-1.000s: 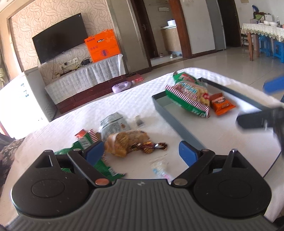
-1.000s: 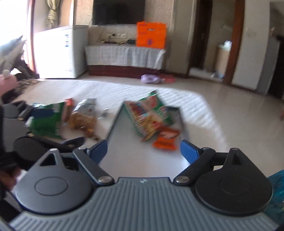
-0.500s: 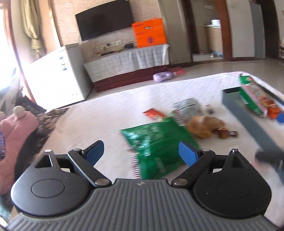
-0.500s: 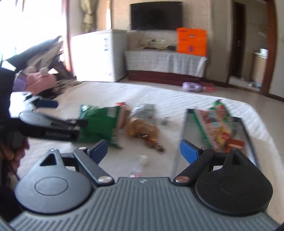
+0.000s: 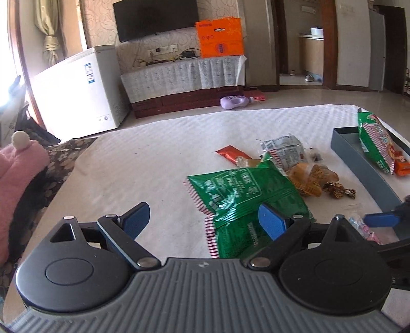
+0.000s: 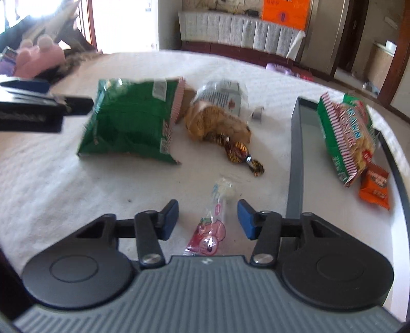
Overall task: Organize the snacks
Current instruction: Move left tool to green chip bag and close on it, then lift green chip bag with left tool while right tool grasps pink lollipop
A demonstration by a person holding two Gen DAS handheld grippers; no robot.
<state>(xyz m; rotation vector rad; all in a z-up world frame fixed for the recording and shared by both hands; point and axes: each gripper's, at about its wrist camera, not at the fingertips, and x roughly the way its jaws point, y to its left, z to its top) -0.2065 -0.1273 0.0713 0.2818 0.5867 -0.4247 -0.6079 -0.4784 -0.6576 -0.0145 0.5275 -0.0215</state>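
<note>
Both claws had swung off the tray point(image 6: 294, 153); right claw point(image 6: 207, 217) had just been closing, pads astride but clear of the lollipop point(image 6: 217, 205) on the bench, left claw point(image 5: 205, 220) wide by the green bag point(image 5: 243, 194)

The left claw's right pad point(image 5: 271, 222) hides part of the green snack bag point(image 5: 243, 194).

A black television point(image 5: 155, 19) hangs above an orange box point(image 5: 219, 37), beside a white freezer point(image 5: 79, 92).
</note>
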